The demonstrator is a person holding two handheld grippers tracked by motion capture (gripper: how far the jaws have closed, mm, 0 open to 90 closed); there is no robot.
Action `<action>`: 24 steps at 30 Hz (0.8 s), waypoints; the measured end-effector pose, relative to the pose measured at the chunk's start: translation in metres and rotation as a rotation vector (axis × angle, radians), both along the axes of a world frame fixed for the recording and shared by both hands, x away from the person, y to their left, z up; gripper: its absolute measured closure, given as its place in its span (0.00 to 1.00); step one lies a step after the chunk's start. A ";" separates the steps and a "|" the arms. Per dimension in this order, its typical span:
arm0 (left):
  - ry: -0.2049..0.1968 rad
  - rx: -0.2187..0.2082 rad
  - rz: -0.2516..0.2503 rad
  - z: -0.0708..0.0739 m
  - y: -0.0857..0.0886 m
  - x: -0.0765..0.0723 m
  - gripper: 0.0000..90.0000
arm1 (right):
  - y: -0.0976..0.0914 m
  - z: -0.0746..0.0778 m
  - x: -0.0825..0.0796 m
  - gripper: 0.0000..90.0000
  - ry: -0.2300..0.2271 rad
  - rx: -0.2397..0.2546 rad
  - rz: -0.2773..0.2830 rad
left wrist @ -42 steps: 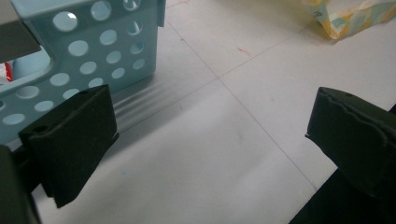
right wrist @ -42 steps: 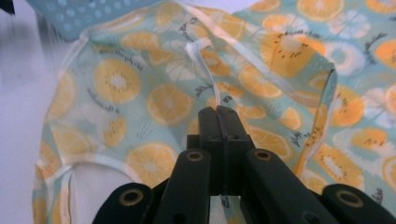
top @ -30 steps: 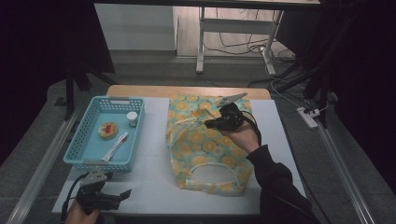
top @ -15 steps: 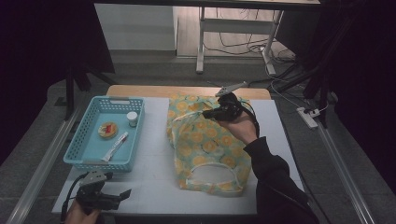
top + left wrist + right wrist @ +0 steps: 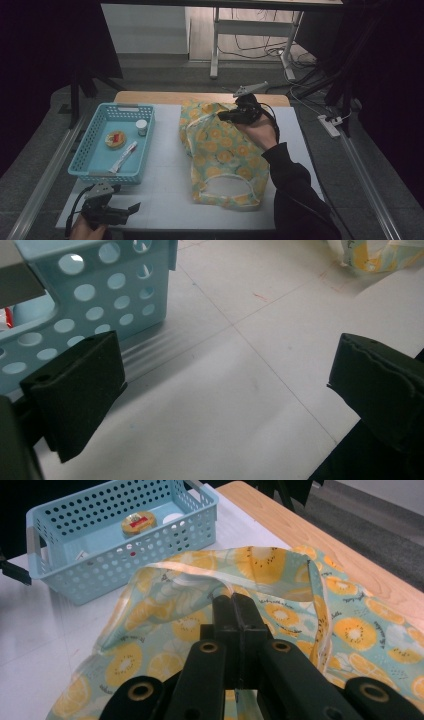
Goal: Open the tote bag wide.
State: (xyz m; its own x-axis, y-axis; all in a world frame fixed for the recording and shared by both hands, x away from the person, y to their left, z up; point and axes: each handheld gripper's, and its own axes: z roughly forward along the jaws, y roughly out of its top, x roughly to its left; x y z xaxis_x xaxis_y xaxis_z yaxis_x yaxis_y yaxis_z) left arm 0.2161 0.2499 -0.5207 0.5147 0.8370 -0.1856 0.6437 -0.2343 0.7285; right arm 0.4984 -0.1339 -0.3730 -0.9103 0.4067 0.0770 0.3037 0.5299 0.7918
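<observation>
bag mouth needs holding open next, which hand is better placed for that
Right. The right tool is shut on the bag's upper edge and lifts it off the table. The left tool sits open near the table's front edge beside the basket, apart from the bag.

High cam overhead; claw cams close-up.

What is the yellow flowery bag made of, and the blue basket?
The bag looks like thin, slightly shiny cloth or coated fabric: it folds and wrinkles softly where the right gripper pinches it. The basket looks like smooth hard plastic with neat moulded holes.
</observation>
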 end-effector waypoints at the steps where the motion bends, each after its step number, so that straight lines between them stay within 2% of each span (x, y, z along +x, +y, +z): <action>1: 0.000 0.000 0.000 0.000 0.000 0.000 0.02 | 0.000 0.001 0.000 1.00 -0.003 0.002 0.001; 14: 0.000 -0.002 0.002 0.000 0.000 0.000 0.02 | 0.001 0.012 -0.001 1.00 -0.033 0.011 0.000; 24: 0.003 -0.025 0.029 0.000 0.003 0.000 0.01 | 0.001 0.007 -0.002 1.00 -0.029 0.014 0.006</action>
State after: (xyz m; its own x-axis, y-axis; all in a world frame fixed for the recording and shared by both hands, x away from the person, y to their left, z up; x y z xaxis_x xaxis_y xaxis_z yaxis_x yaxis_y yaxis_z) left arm 0.2160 0.2531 -0.5209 0.4897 0.8468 -0.2077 0.6521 -0.1975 0.7320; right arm 0.4964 -0.1329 -0.3658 -0.9146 0.4003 0.0565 0.2776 0.5202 0.8077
